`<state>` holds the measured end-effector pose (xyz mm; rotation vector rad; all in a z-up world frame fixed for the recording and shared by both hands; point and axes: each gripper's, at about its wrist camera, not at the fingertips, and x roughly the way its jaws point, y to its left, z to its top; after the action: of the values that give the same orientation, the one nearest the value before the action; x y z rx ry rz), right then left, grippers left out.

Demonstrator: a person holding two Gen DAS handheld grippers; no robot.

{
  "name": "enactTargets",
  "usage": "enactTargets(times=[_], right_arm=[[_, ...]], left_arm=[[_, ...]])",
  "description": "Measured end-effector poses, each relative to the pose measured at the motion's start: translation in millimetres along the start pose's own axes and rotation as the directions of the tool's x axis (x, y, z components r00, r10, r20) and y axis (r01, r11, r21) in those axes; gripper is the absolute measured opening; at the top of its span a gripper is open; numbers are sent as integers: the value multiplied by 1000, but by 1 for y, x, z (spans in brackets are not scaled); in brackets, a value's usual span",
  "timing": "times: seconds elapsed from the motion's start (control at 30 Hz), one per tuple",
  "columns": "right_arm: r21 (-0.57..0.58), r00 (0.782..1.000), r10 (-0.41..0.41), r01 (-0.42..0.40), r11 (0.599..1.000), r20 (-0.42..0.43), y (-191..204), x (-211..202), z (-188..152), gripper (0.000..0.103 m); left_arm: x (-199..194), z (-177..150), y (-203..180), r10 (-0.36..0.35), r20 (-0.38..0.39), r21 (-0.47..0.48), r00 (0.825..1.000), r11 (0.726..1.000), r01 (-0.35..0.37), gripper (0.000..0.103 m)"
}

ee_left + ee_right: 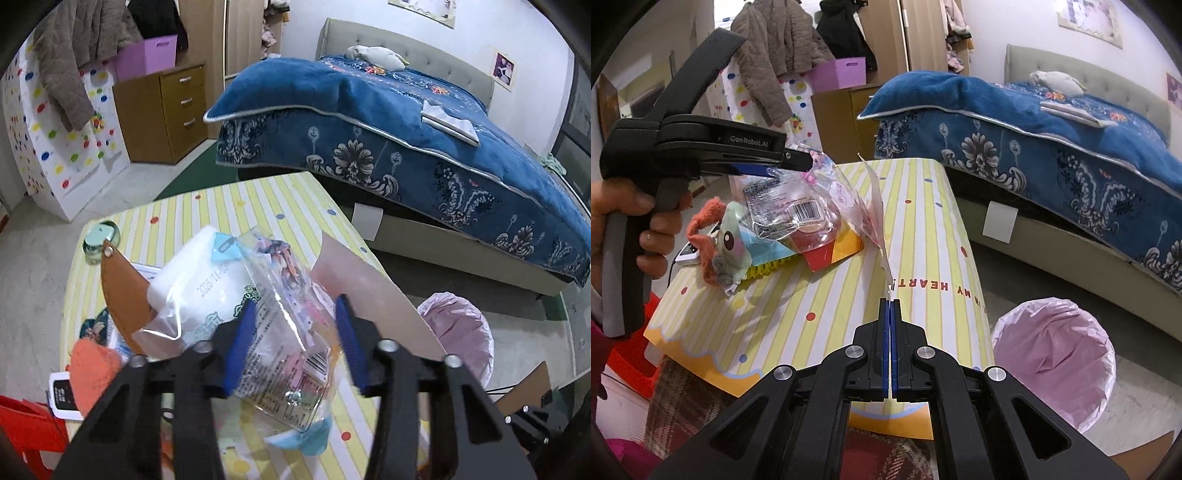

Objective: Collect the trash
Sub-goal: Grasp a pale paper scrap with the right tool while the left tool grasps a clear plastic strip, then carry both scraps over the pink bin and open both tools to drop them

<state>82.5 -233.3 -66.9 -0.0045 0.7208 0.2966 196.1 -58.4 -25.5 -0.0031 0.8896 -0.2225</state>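
the right gripper (890, 306) is closed on a thin paper scrap (877, 206) above the table (923, 229), the left gripper (295, 332) pinches a clear wrapper (280, 314), so next both must go over the pink-lined bin (1052, 354).

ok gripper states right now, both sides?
Left hand-held gripper: closed on the clear plastic wrapper, lifted off the table.
Right hand-held gripper: closed on a thin paper sheet.
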Motion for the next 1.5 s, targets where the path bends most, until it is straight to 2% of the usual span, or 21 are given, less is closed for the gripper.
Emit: enactTargets(times=[0.1,0.23,0.37,0.53,0.77,0.9,1.17,1.37,1.5], right_arm=[[6,1000,3,-3,1000,1,-1,0,1,0],[60,1000,8,-9,998,18,-8,-3,2,0],[126,997,-20,11,992,69,-20,-17,6,0],[183,988,-98,75,980,122,-38,-51,9,0],[243,970,-211,178,953,118,-64,-90,-6,0],[283,955,-282,245,927,97,-83,-108,-21,0],[357,906,-422,381,853,42,-129,-129,-46,0],[399,878,-478,449,800,-29,-160,-124,-63,0],[402,873,-482,469,786,-75,-176,-108,-67,0]], left_arm=[[3,0,-2,-12,-6,-4,1000,1000,11,10],[-10,-4,-10,-48,48,34,998,998,47,2],[-29,-6,-26,-80,113,83,990,994,71,1],[-53,-21,-56,-128,184,152,975,983,100,1],[-63,-53,-102,-175,235,231,956,965,120,1],[-57,-69,-127,-223,213,272,951,949,162,1],[-46,-78,-174,-337,188,331,922,906,264,1],[-24,-77,-210,-372,132,376,919,877,301,1],[-3,-75,-229,-381,82,395,921,861,321,1]])
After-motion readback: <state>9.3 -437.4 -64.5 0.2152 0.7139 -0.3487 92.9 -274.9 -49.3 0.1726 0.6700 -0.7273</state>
